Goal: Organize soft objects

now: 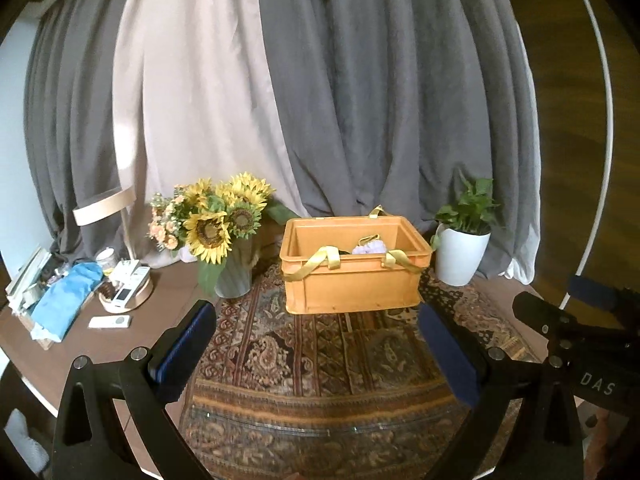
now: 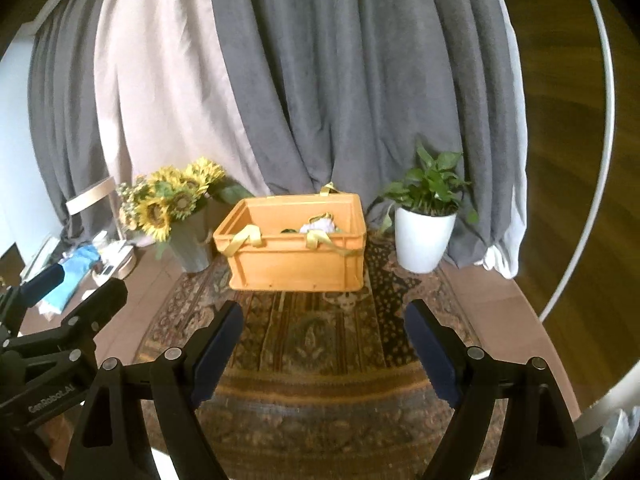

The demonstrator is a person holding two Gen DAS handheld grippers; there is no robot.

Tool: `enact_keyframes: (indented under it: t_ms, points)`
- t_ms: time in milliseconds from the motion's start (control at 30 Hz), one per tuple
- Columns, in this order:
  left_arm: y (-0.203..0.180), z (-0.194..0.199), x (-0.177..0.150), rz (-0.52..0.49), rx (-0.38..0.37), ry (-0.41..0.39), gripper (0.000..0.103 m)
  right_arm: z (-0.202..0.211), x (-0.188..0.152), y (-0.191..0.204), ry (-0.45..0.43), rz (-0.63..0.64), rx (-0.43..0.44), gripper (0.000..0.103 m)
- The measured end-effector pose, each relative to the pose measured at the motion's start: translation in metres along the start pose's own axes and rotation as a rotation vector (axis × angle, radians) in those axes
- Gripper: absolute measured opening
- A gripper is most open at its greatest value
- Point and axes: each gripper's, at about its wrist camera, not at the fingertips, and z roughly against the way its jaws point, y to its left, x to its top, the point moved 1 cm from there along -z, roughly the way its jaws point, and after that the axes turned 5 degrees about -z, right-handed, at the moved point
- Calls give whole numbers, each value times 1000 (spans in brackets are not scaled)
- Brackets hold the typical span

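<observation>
An orange plastic crate (image 1: pixel 352 284) (image 2: pixel 296 258) stands on the patterned cloth at the back of the round table. Yellow fabric straps (image 1: pixel 320 262) (image 2: pixel 244 240) hang over its front rim, and a pale lilac soft item (image 1: pixel 370 247) (image 2: pixel 320 224) shows inside. My left gripper (image 1: pixel 316 320) is open and holds nothing, well short of the crate. My right gripper (image 2: pixel 322 318) is also open and empty, equally far back. Each gripper shows at the edge of the other's view: the right one (image 1: pixel 560 332), the left one (image 2: pixel 80 320).
A sunflower bouquet in a grey vase (image 1: pixel 224 232) (image 2: pixel 176 208) stands left of the crate. A white pot with a green plant (image 1: pixel 460 252) (image 2: pixel 424 236) stands to its right. A round tray with remotes (image 1: pixel 128 292) and a blue cloth (image 1: pixel 64 304) lie far left. Curtains hang behind.
</observation>
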Motion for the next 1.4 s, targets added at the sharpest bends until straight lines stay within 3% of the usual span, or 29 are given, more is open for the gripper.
enact_keyframes:
  t_ms: [733,1400]
  points:
    - [-39,142,-59,-6,19,-63,103,133,-67,-24,-113,-9,-24,91]
    - [-44,189,-76,-17,18,-86,103,166,-86,-25,-121,-24,-13,92]
